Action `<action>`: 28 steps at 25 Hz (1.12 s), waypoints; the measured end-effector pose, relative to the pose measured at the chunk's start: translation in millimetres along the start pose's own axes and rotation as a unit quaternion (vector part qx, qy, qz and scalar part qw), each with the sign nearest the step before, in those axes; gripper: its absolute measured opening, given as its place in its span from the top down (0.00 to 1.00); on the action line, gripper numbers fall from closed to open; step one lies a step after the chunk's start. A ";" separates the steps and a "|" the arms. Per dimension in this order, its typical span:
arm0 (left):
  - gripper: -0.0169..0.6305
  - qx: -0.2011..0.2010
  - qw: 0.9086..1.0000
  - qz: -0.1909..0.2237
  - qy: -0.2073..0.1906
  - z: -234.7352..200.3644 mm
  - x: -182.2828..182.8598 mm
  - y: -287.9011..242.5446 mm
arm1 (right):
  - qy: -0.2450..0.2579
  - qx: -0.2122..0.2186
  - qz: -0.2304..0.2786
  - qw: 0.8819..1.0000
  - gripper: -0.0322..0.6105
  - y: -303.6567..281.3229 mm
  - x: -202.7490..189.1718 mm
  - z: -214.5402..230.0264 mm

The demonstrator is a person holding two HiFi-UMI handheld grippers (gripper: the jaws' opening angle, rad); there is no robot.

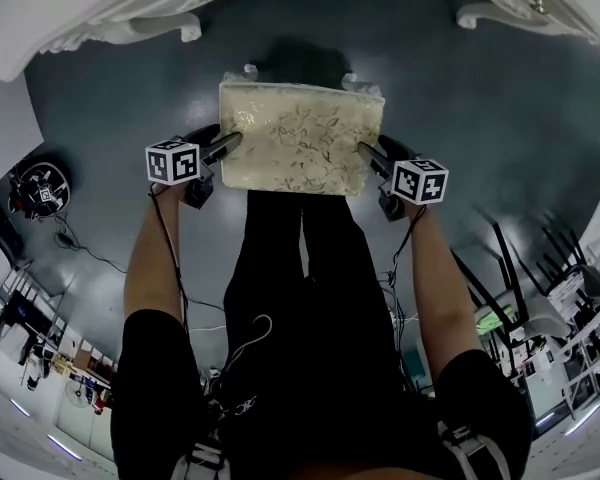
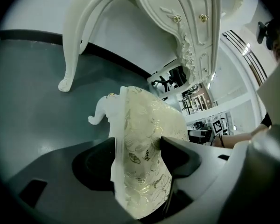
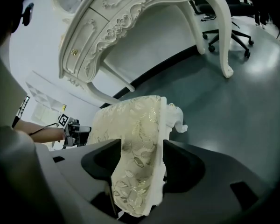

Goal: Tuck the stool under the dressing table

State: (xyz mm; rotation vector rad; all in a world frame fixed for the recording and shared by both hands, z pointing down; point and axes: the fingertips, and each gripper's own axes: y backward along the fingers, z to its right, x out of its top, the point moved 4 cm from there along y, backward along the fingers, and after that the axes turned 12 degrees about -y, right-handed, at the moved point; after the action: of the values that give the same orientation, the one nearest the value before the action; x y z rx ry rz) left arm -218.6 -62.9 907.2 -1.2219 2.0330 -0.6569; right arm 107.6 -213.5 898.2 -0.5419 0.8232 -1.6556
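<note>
Cream brocade-cushioned white stool (image 1: pixel 300 136): we are finding left gripper (image 1: pixel 232 143) and right gripper (image 1: pixel 366 152) jaws apart astride it; unclamped, they risk slipping.

Black office chairs (image 3: pixel 203 10) on star bases stand on a dark grey-green floor (image 3: pixel 252 115) with a dull sheen, and pale light reflects off it right around them. Behind the chairs is a plain white wall (image 3: pixel 144 41) with a black skirting band (image 3: pixel 172 62) along its foot. Across the floor from the chairs, loose cables (image 1: pixel 85 253) trail beside a round black device (image 1: pixel 42 190). Past the chairs are crowded shelves and desks, too small to make out.
</note>
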 end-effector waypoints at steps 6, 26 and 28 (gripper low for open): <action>0.52 -0.026 0.999 0.023 0.007 -4.2 -3.6 -7.8 | 0.008 0.021 -0.023 0.999 0.49 -6.7 1.6 4.8; 0.50 -0.055 0.996 0.060 0.035 -5.5 -9.5 -10.9 | 0.014 0.039 -0.019 0.999 0.48 -3.8 1.4 7.5; 0.50 -0.056 0.997 0.053 0.031 -5.0 -8.6 -11.9 | 0.015 0.043 -0.017 0.999 0.48 -3.6 1.4 9.3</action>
State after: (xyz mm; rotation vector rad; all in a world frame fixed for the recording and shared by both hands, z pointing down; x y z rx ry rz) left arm -212.8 -60.0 921.2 -1.1595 2.1946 -0.5424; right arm 111.7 -216.7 906.9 -0.4744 0.7632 -1.7251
